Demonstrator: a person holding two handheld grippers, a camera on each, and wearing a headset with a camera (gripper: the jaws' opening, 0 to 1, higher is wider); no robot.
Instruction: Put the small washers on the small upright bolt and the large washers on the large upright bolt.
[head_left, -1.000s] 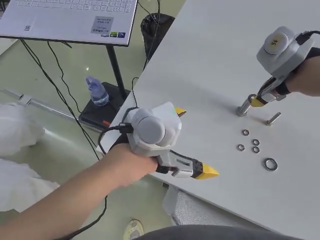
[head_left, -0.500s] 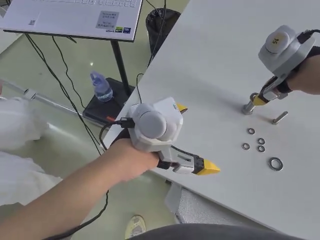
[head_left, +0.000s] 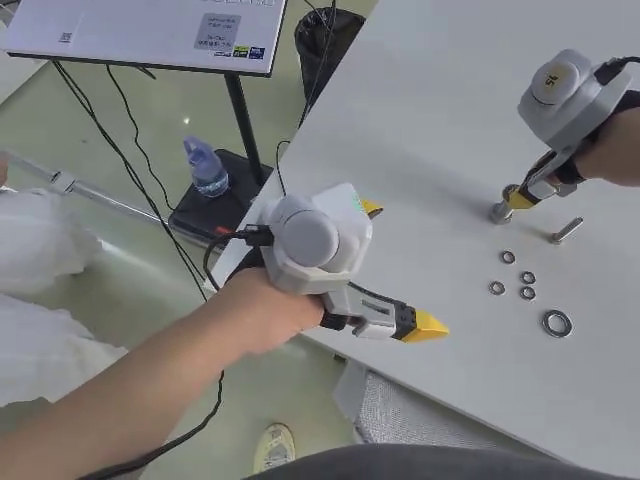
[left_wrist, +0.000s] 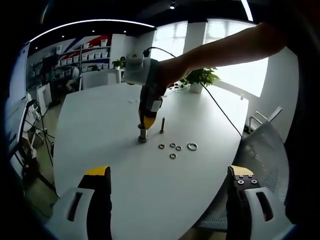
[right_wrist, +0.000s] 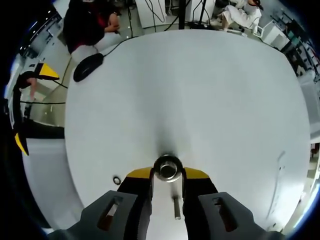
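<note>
My right gripper is shut on the large bolt, which stands head down on the white table. From above, the bolt sits between the yellow fingertips. The small bolt lies flat just beside it. Several small washers and one large washer lie loose nearer the front. My left gripper hovers open over the table's near left edge, nothing in it. Its view looks across at the bolt, the washers and the right gripper.
A laptop stands on a stand off the table's left. On the floor below are a water bottle, cables and a black bin. A mesh chair back sits under the front edge.
The headset view has shifted a little. My right gripper stays shut on the large bolt, which looks more upright than before. The left gripper has edged slightly to the right, still open.
</note>
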